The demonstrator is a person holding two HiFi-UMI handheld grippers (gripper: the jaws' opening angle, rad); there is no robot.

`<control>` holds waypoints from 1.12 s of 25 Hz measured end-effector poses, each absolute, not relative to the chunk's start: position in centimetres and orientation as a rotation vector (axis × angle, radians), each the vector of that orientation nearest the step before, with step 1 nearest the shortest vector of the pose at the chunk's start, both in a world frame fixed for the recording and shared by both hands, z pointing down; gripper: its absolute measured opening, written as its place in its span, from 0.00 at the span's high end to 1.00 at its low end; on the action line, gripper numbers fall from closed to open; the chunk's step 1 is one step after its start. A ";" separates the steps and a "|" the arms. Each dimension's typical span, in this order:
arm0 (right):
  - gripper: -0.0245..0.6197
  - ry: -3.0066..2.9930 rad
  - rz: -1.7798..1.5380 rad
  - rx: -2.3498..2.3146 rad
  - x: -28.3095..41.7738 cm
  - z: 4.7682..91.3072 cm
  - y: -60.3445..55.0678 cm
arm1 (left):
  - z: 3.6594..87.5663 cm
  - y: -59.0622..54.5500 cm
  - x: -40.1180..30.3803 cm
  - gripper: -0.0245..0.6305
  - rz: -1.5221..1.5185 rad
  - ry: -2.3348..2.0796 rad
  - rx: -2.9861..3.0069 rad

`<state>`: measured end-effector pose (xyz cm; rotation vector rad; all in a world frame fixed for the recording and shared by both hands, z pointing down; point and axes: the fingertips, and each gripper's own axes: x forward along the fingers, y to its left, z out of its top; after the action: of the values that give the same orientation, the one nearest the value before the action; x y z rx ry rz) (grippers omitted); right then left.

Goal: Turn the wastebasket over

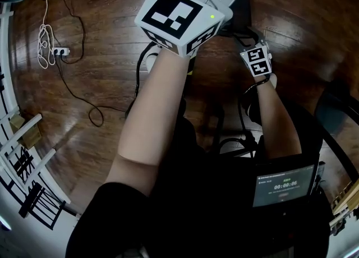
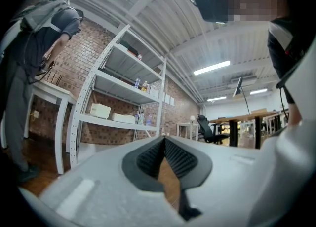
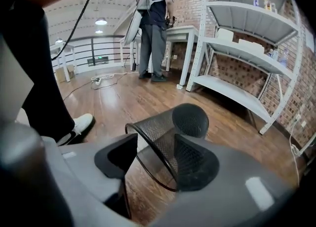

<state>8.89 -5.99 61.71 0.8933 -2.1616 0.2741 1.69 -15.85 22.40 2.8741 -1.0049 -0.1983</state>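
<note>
The wastebasket (image 3: 170, 132) is black wire mesh and lies on its side on the wooden floor, its open rim (image 3: 148, 159) facing me and its round base (image 3: 190, 118) farther away. My right gripper (image 3: 155, 139) points down at it with its jaws open; the rim's near part sits between the pads, and I see no pad pressing on it. My left gripper (image 2: 164, 139) is held level, pads meeting at the tips with nothing between them. In the head view only the two marker cubes show, left (image 1: 178, 17) and right (image 1: 257, 60); the basket is hidden there.
White shelving (image 3: 242, 48) stands to the right of the basket. A person stands at a white table (image 3: 177, 33) farther back. My white shoe (image 3: 79, 125) is left of the basket. A cable and power strip (image 1: 56, 52) lie on the floor.
</note>
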 end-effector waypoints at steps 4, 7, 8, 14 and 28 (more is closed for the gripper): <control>0.57 -2.066 0.150 0.862 8.9 62.7 -6.5 | 22.3 -16.3 0.8 0.96 -0.222 -1.021 2.850; 0.57 -1.974 0.022 0.824 9.6 63.1 -6.4 | 21.4 -16.2 0.9 0.96 -0.240 -1.027 2.846; 0.57 -1.946 -0.015 0.811 9.7 63.4 -6.4 | 21.2 -16.2 1.0 0.96 -0.243 -1.027 2.847; 0.58 -1.813 -0.144 0.799 10.1 64.4 -6.6 | 20.5 -16.1 0.9 0.96 -0.252 -1.029 2.845; 0.76 -1.678 -0.402 0.678 9.6 64.4 -7.9 | 19.2 -16.1 0.3 0.96 -0.307 -1.049 2.779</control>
<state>9.64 -7.90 64.42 0.6776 -1.6775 -0.4015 0.30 -16.12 19.19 2.7786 -1.0487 -0.3066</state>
